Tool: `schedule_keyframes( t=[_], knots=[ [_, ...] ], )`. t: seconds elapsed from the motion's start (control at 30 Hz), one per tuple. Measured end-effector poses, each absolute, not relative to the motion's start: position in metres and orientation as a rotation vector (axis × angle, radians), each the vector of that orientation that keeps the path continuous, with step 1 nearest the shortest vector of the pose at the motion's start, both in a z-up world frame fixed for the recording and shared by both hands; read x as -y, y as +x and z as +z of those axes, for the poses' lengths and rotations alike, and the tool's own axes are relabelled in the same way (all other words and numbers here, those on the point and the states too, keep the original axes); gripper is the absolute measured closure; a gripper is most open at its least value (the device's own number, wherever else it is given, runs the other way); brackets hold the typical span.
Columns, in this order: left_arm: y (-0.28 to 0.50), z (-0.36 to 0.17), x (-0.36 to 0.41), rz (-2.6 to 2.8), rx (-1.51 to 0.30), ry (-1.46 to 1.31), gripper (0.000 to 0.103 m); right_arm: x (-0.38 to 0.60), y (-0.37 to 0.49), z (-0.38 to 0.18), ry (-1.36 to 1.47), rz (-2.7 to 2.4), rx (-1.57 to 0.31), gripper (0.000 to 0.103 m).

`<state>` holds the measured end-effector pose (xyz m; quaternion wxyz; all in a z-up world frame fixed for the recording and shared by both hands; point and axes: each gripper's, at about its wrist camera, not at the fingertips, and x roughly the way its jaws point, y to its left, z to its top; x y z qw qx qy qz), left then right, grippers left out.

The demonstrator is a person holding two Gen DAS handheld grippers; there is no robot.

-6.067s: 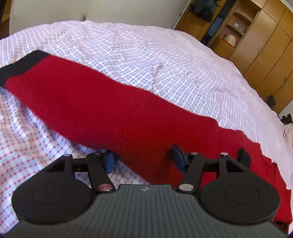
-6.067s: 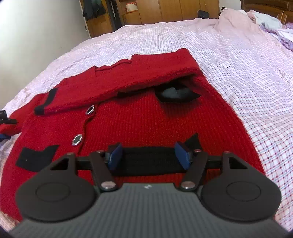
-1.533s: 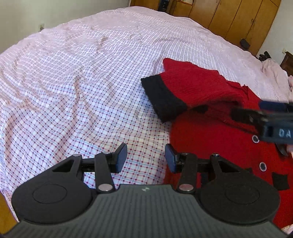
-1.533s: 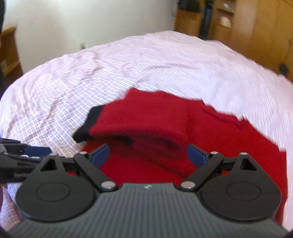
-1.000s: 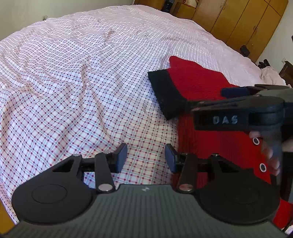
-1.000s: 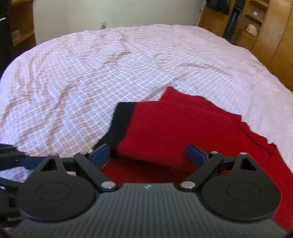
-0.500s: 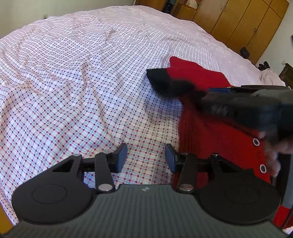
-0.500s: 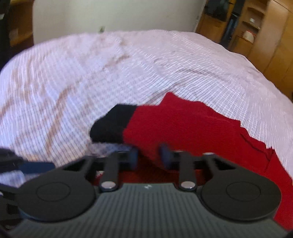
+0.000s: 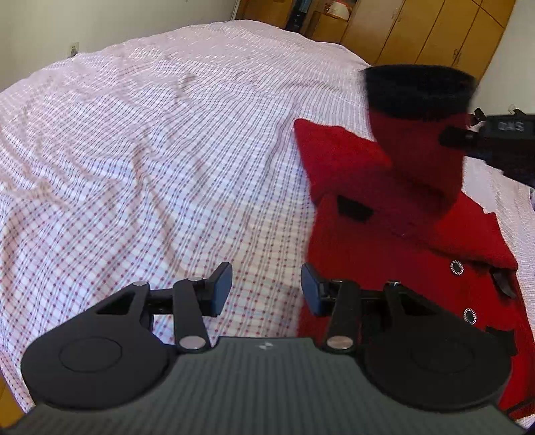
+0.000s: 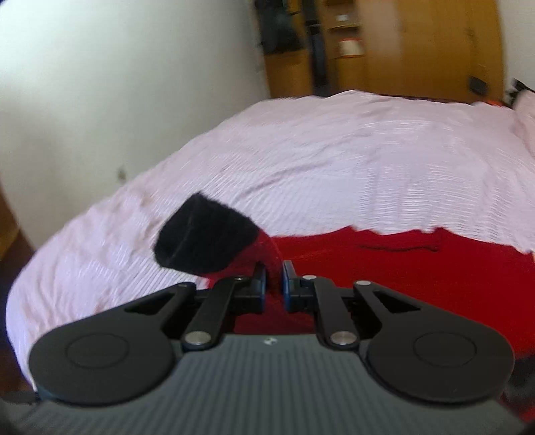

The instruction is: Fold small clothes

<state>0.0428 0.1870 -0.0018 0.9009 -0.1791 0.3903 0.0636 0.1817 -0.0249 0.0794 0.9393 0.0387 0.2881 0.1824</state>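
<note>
A red knitted cardigan (image 9: 401, 234) with black trim and round buttons lies on the checked bed sheet (image 9: 133, 150). One sleeve (image 9: 418, 150) is lifted off it, its black cuff (image 9: 418, 90) uppermost. My right gripper (image 10: 274, 277) is closing tight on that sleeve just behind the cuff (image 10: 204, 234), pads pressing the red knit. In the left wrist view the right gripper (image 9: 468, 137) comes in from the right edge. My left gripper (image 9: 265, 287) hovers open over the sheet at the cardigan's left edge, with nothing between its fingers.
Wooden wardrobes (image 9: 418, 30) stand beyond the far side of the bed. A pale wall (image 10: 100, 83) runs along the bed's left side. The sheet is rumpled to the left of the cardigan.
My right gripper closed on the sleeve behind the cuff, then lifted it up and to the right off the sheet, rolling as it went. The left gripper stayed put.
</note>
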Motion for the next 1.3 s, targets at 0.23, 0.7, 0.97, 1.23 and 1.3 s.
schedule_keyframes(
  t=[0.23, 0.7, 0.97, 1.23, 1.3],
  knots=[
    [0.068, 0.008, -0.174, 0.098, -0.787, -0.322, 0.052, 0.091, 0.177, 0.077, 0.188, 0.221, -0.553, 0.090],
    [0.134, 0.014, -0.128, 0.031, -0.799, -0.220, 0.052, 0.182, 0.180, 0.017, 0.341, 0.027, -0.665, 0.088],
    [0.168, 0.015, -0.111, 0.026, -0.794, -0.156, 0.051, 0.227, 0.178, 0.014, 0.326, -0.005, -0.605, 0.045],
    [0.181, 0.014, -0.106, 0.029, -0.811, -0.151, 0.051, 0.232, 0.233, 0.007, 0.266, 0.062, -0.662, 0.045],
    [0.182, 0.012, -0.105, 0.031, -0.815, -0.144, 0.052, 0.232, 0.244, 0.000, 0.273, 0.080, -0.686, 0.045]
  ],
)
